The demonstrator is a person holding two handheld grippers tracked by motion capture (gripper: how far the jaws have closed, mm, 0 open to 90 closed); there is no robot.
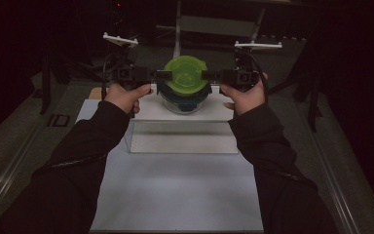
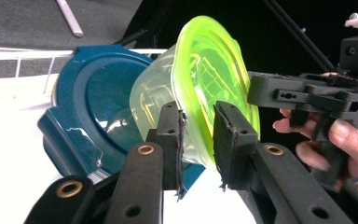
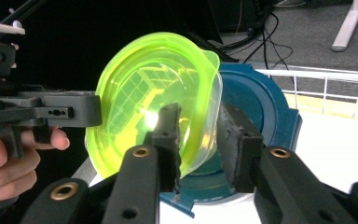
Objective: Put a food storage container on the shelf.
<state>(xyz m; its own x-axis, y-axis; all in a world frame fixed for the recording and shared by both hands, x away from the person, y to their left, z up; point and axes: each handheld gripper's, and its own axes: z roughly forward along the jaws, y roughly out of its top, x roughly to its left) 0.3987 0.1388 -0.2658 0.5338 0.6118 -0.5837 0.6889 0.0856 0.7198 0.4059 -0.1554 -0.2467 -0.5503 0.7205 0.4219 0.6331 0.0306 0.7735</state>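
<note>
A dim lab or recording studio rather than a home. A white work table (image 1: 175, 195) stands in the middle on a grey carpeted floor (image 1: 14, 141), with a low white platform (image 1: 182, 109) at its far end. Beyond it, in near darkness, are metal stand legs (image 1: 177, 34) and loose black cables (image 3: 261, 28) trailing on the floor. A white wire rack (image 3: 335, 79) edges the table's far side. A small red indicator light (image 1: 118, 5) glows far left.
</note>
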